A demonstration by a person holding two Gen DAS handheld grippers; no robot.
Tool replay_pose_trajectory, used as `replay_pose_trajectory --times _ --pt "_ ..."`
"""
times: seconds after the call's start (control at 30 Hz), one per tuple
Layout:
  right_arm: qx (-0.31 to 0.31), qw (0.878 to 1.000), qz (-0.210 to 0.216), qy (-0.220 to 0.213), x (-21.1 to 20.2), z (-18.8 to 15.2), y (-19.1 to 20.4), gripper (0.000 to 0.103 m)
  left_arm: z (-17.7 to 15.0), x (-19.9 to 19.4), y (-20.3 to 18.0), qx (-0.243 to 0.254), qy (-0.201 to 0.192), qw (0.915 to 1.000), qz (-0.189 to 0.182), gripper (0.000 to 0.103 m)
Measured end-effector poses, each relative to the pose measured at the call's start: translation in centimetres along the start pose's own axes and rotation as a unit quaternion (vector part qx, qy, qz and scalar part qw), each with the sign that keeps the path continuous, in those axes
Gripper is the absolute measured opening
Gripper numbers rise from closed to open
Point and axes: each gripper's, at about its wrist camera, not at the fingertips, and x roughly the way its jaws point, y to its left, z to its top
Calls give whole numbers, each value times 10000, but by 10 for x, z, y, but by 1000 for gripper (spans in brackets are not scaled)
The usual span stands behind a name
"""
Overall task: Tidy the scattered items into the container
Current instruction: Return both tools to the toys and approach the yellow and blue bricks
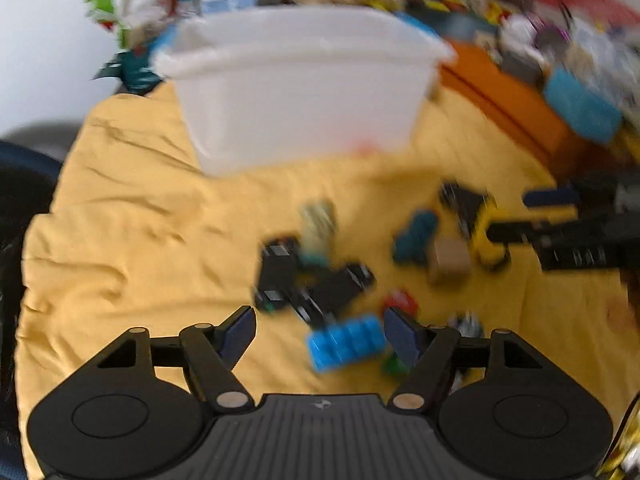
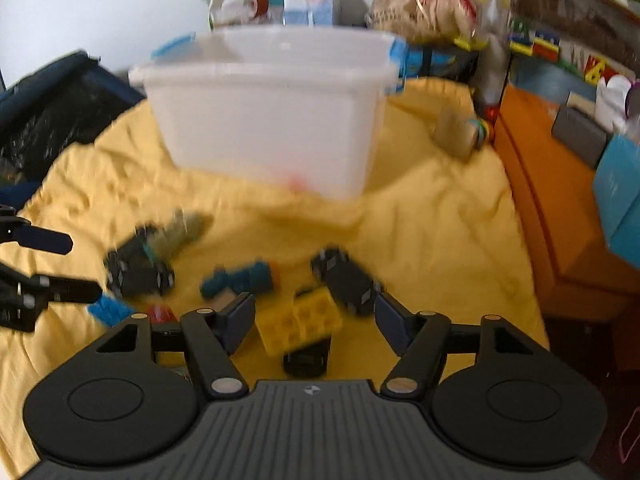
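A white plastic container [image 1: 296,92] stands at the back of the yellow cloth; it also shows in the right wrist view [image 2: 264,116]. Scattered toys lie in front of it. My left gripper [image 1: 320,334] is open, with a light blue brick [image 1: 346,342] between its fingers and black wheeled pieces [image 1: 308,280] just beyond. My right gripper [image 2: 316,318] is open over a yellow brick [image 2: 300,322], with a black wheeled piece [image 2: 346,284] and a dark teal piece [image 2: 238,278] beyond. Both views are motion-blurred.
A yellow cloth [image 1: 120,208] covers the surface. An orange edge [image 2: 532,184] runs along the right. Bags and boxes [image 2: 424,0] are piled behind the container. A brown block [image 1: 450,260] and a red piece [image 1: 402,300] lie among the toys. A cardboard roll [image 2: 458,132] lies right of the container.
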Motion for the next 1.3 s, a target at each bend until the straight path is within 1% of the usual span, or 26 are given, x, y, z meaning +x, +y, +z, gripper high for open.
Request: replay_pose_trajectory --times 0.07,0.1,0.2,0.27,0.4,0.47,0.53,0.63,0.77,0.83,0.93,1.1,1.3 --pt "-48 10000 16 26 2 -8 0 69 -8 7 -7 105 115 9999 2 74" --pt "-62 10000 26 11 0 -16 2 69 -10 8 -7 39 115 9999 -44 74" --pt "-155 9999 29 -13 2 -21 4 69 -8 10 -7 -198 127 9996 -141 74" --pt "-182 9998 61 -9 3 -22 6 69 -7 8 -9 -265 141 9995 -136 74" --pt "-383 9991 121 -93 3 -23 11 68 -11 8 -13 -234 188 9995 -139 74" --pt "-454 9988 154 -95 6 -23 13 65 -12 10 -15 -284 177 9993 -139 75" --pt "-446 9988 172 -73 9 -22 14 59 -10 13 -15 -385 172 9990 -125 75" --pt "-421 9990 163 -31 13 -22 15 58 -8 17 -15 -548 190 9982 -157 75" --pt "-419 9989 176 -80 12 -21 19 58 -8 19 -14 -736 138 9971 -160 75" --pt "-416 9988 209 -117 10 -21 20 58 -7 17 -11 -861 122 9961 -131 74" --pt "-409 9988 224 -118 8 -21 20 57 -9 13 -5 -903 48 9959 -69 74" --pt "-404 9989 220 -130 7 -22 19 57 -11 17 4 -1069 118 9942 -41 74" --pt "-442 9987 187 -166 7 -20 22 57 -8 22 -7 -904 71 9957 -165 75"
